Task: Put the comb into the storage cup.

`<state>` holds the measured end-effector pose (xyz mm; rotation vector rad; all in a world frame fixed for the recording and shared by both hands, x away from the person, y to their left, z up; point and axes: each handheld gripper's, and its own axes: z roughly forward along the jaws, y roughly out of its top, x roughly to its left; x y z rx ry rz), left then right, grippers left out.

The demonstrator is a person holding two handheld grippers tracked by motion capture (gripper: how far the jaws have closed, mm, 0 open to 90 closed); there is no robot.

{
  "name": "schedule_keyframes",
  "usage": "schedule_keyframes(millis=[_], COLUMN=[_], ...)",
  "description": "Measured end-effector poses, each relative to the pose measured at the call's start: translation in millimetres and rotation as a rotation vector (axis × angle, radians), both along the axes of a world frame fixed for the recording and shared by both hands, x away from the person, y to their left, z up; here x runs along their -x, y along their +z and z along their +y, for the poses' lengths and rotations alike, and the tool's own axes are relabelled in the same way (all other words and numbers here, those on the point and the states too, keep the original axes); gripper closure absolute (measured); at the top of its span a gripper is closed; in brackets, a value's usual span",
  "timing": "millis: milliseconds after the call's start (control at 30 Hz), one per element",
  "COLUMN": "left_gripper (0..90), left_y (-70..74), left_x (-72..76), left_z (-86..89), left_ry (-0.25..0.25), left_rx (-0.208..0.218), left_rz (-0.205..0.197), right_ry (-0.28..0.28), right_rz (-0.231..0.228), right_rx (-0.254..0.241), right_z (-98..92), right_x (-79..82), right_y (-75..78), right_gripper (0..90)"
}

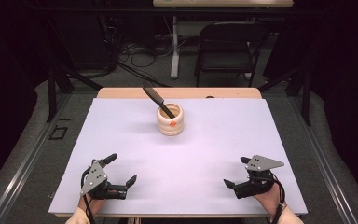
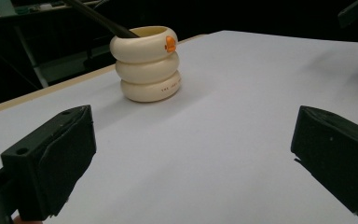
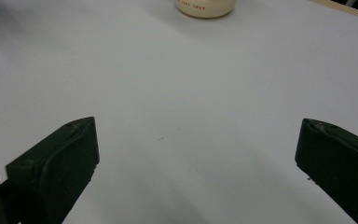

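A: Live from the near edge of the table (image 1: 121, 196). My left gripper (image 1: 120, 171) and my right gripper (image 1: 237, 173) both sit low over the white top, jaws spread wide, nothing between them.

B: And the thing you're after?

A: The cream holder (image 1: 170, 120), 3 stacked rings, stands upright toward the far middle of the table, well apart from both grippers. A dark knife (image 1: 157, 99) leans in it, one end down inside, the other sticking out up and to the left.

B: How do you play it?

A: My judgement: bring 1 gripper in to steady the holder by its wall, since it looks light enough to tip, and close the other on the exposed part of the knife, then lift along its lean, not straight up.

B: Any writing?

A: There's a small line of dark print on the bottom ring in the left gripper view, starting with what looks like "THE"; the rest is too small to read. An orange mark (image 2: 170, 43) sits on the top ring.
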<state>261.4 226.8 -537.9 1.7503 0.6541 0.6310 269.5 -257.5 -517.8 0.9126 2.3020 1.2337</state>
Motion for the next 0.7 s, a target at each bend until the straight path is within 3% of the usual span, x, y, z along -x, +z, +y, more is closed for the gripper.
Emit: schedule_keyframes(millis=[367,700], left_gripper=[0.0,0.0], left_y=[0.1,0.5], left_x=[0.0,-0.4], left_z=[-0.2,-0.8], left_ry=[-0.002,-0.003], left_rx=[0.000,-0.004], left_rz=[0.000,0.000], right_ry=[-0.002,-0.009], right_rz=[-0.055,-0.084], right_rx=[-0.028,-0.043], right_z=[-3.8,-6.4], right_x=[14.9,17.5], right_y=[2.0,3.6], right_gripper=[0.0,0.0])
